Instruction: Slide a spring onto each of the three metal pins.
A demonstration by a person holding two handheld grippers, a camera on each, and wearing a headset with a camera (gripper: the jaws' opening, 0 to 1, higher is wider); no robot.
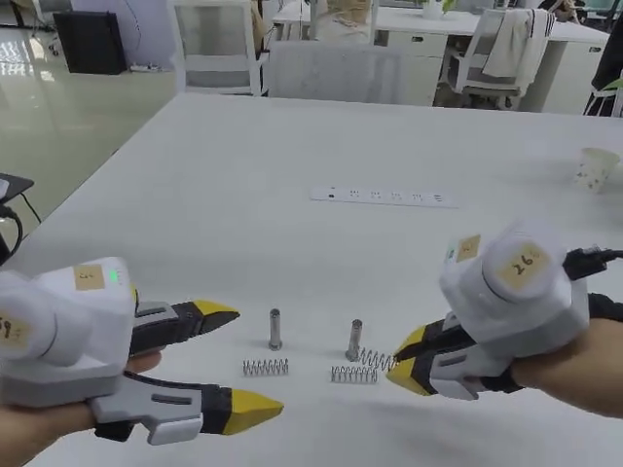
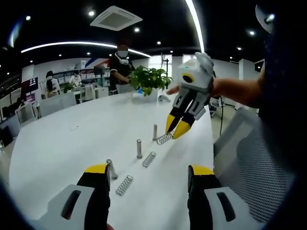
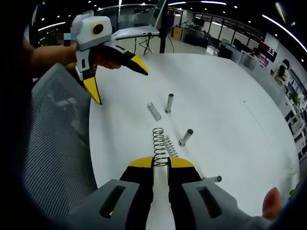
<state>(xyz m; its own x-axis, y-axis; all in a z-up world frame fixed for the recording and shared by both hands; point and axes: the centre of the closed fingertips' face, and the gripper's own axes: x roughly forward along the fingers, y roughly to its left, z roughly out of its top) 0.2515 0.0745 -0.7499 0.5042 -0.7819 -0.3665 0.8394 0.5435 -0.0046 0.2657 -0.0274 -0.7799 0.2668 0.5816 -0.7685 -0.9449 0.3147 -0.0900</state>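
Pins (image 1: pixel 275 329), wide white tabletop (image 1: pixel 292 146) beyond

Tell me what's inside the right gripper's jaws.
A spring is clamped in the right gripper, most of its coils sticking out past the yellow tips. Its gripped end is covered by the jaws.

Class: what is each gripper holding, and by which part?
Right gripper pinches a spring by one end; left gripper holds nothing.
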